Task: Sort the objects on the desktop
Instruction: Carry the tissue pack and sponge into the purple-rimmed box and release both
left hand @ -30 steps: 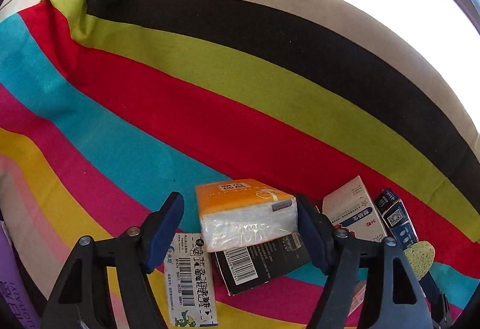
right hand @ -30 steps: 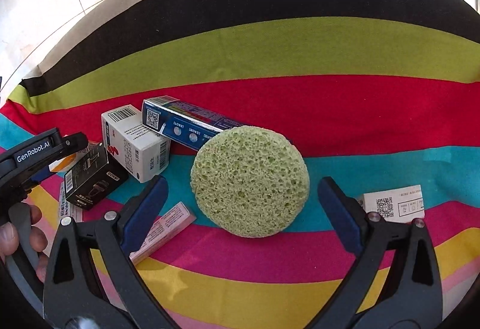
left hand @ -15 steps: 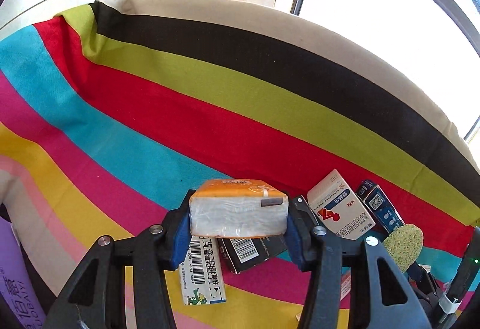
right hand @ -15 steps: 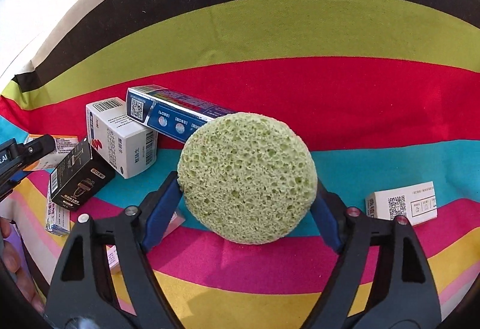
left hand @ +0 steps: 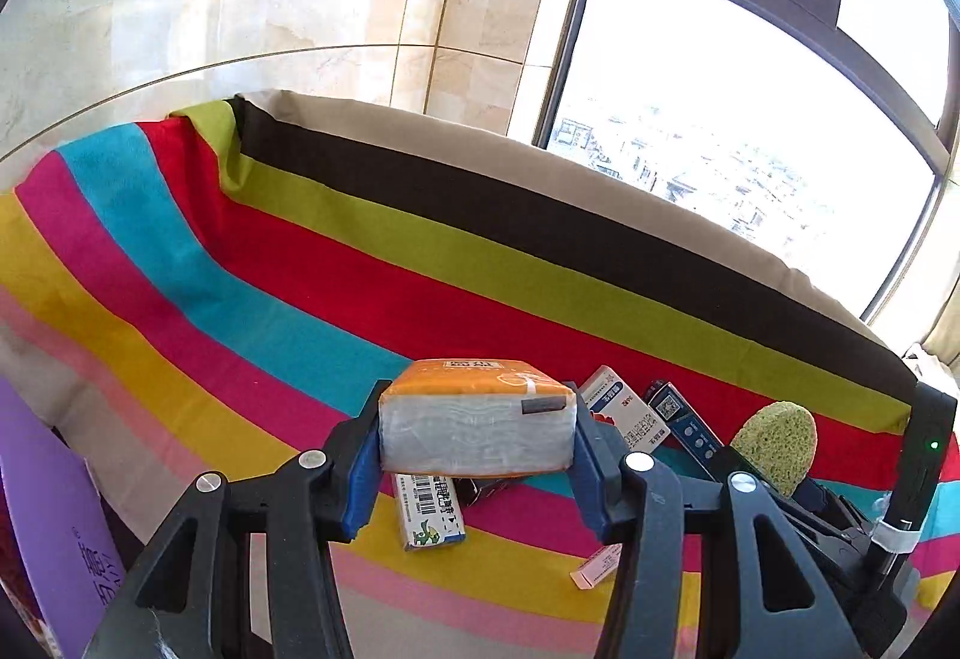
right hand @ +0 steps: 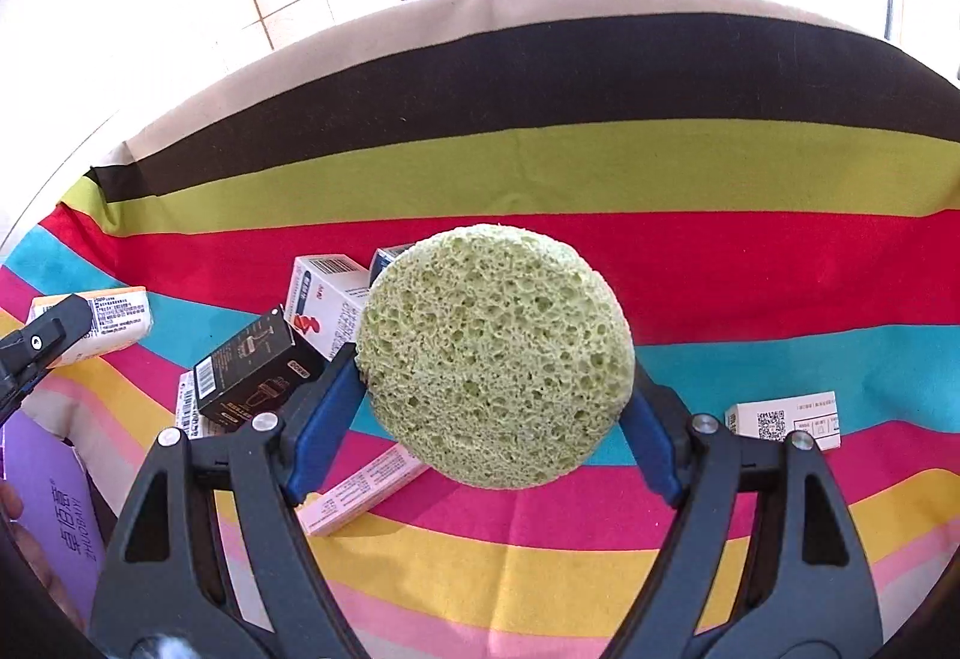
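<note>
My left gripper (left hand: 477,446) is shut on an orange and white tissue pack (left hand: 477,431) and holds it above the striped cloth (left hand: 300,299). My right gripper (right hand: 495,407) is shut on a round green sponge (right hand: 495,374), also lifted off the cloth; the sponge also shows in the left wrist view (left hand: 777,443). Left on the cloth are a white box with red print (right hand: 327,299), a black box (right hand: 255,368), a blue box (left hand: 681,416), a barcode box (left hand: 429,515), a pink box (right hand: 360,488) and a white QR box (right hand: 783,419).
A purple box (left hand: 54,527) stands at the left edge of the table, also seen in the right wrist view (right hand: 54,503). A tiled wall and a bright window (left hand: 750,131) lie behind the table's far edge.
Both grippers closed, the left on the tissue pack and the right on the sponge, then lifted them up off the cloth. The boxes stayed in place.
</note>
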